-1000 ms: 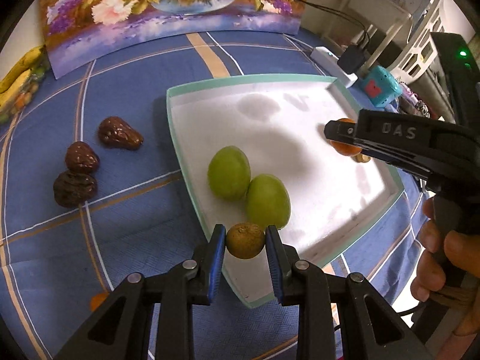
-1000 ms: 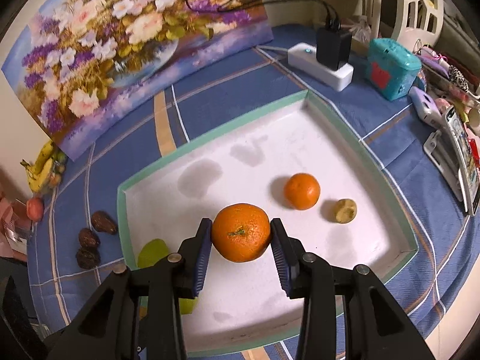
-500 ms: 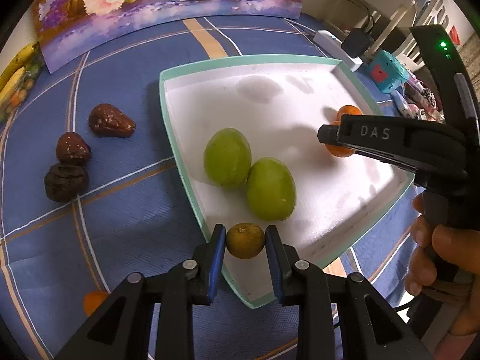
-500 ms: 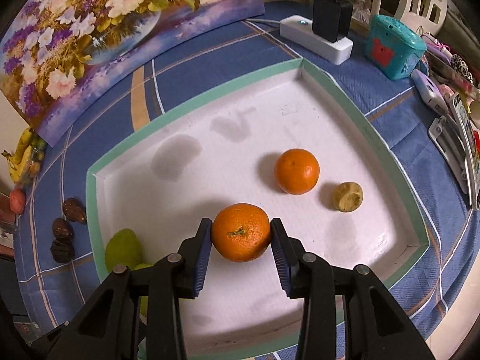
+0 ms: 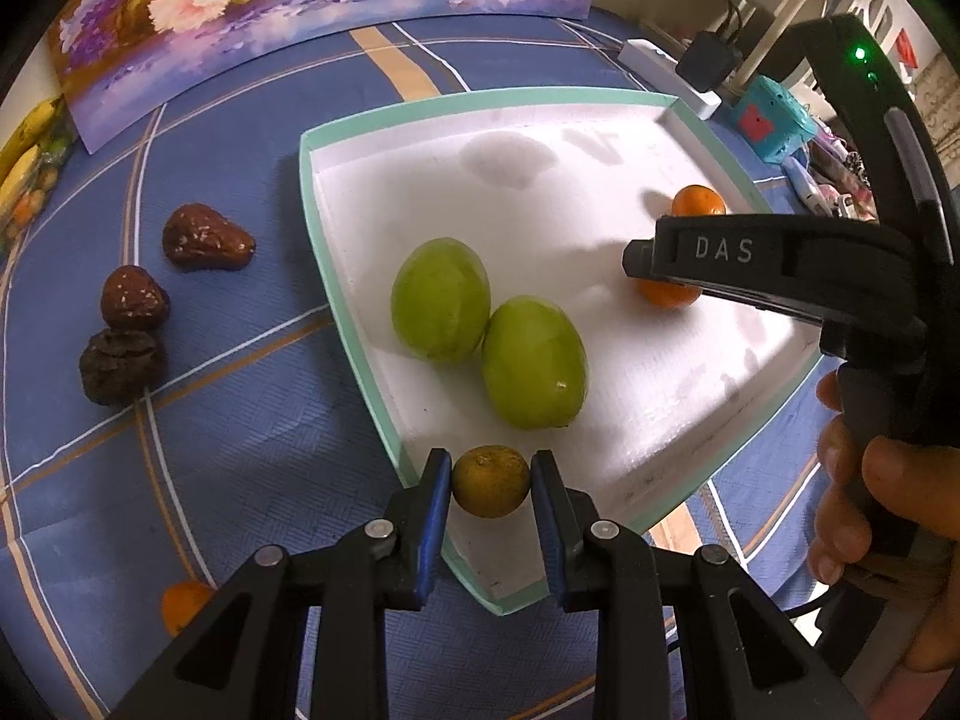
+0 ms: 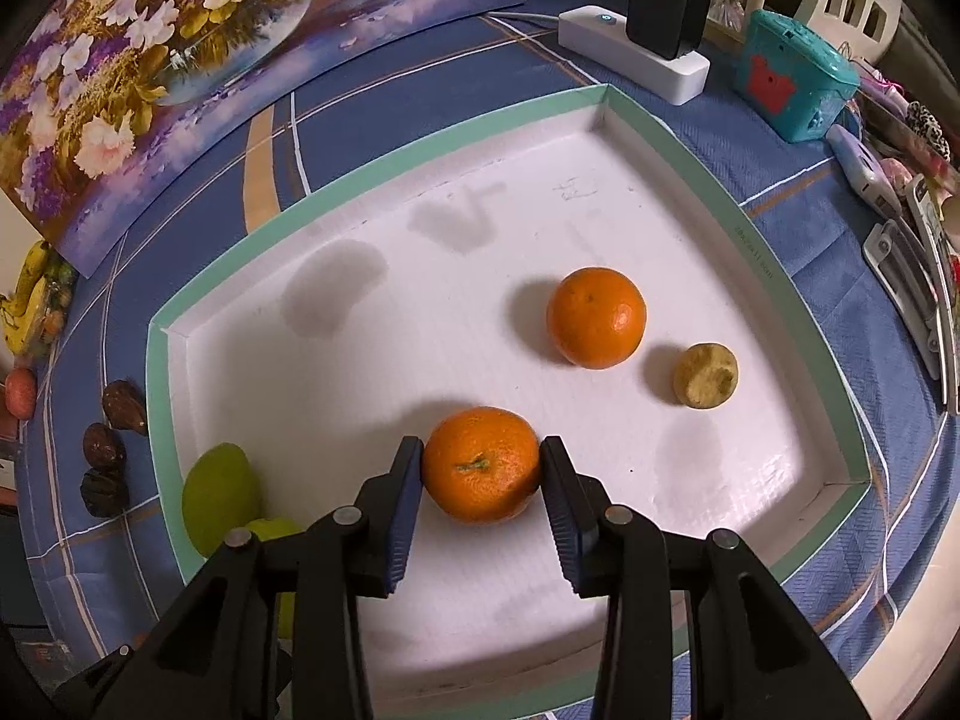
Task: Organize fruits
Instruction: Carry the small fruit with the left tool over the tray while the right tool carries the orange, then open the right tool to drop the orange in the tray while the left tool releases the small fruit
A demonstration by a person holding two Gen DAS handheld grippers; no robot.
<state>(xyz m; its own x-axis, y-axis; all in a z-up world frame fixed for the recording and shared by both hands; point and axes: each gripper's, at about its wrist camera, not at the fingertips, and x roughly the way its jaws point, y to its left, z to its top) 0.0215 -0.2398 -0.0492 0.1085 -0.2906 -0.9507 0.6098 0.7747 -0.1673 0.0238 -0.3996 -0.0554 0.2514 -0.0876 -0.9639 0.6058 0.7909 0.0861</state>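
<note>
left gripper (image 5: 491, 480) with jaws clamped on a small brown-green fruit (image 5: 491, 481), over the near corner of a white tray (image 5: 336, 252). right gripper (image 6: 482, 468) with jaws clamped on an orange (image 6: 482, 465), low over the tray floor. in the tray: two green fruits (image 5: 441, 299) touching each other, a second orange (image 6: 596, 317), a small yellowish fruit (image 6: 705, 375) just beside it. three dark brown fruits (image 5: 133, 305) on the blue-clothed counter (image 5: 240, 408), left of the tray.
</note>
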